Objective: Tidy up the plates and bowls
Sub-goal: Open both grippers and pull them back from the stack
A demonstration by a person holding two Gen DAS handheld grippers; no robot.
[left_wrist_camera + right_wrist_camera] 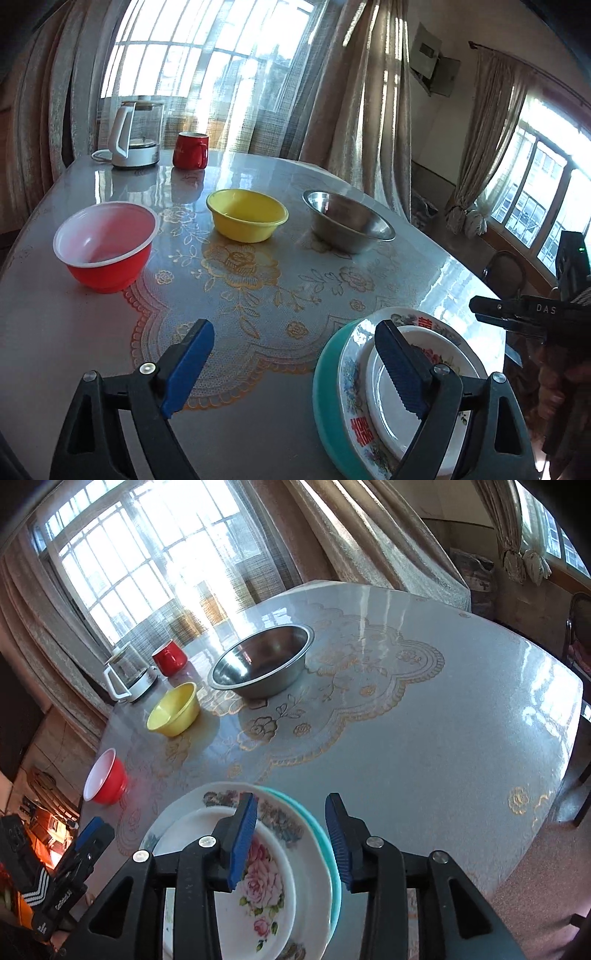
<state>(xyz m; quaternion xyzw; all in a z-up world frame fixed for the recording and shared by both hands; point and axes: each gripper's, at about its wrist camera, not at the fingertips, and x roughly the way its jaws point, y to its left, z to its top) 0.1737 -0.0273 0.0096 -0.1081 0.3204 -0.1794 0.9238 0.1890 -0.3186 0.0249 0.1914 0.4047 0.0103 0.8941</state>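
Three bowls stand apart on the table: a red bowl (pixel 105 245) (pixel 105 781) with white inside, a yellow bowl (pixel 246 215) (pixel 173 709) and a steel bowl (pixel 347 221) (pixel 263 661). A stack of plates lies near the table's front edge: a teal plate (pixel 325 391) (pixel 334 871) at the bottom, a flowered plate (pixel 356 413) (pixel 280 819) on it, a small white plate (pixel 391 417) (pixel 255 893) with a rose on top. My left gripper (pixel 295 363) is open and empty above the table, left of the stack. My right gripper (pixel 291 843) is open over the stack's right rim, holding nothing.
A glass kettle (pixel 135 134) (pixel 127 675) and a red mug (pixel 190 150) (pixel 169 658) stand at the table's far edge by the curtained window. A chair (pixel 504 271) stands beyond the table's right side. The table (pixel 443 738) has a glossy flowered cloth.
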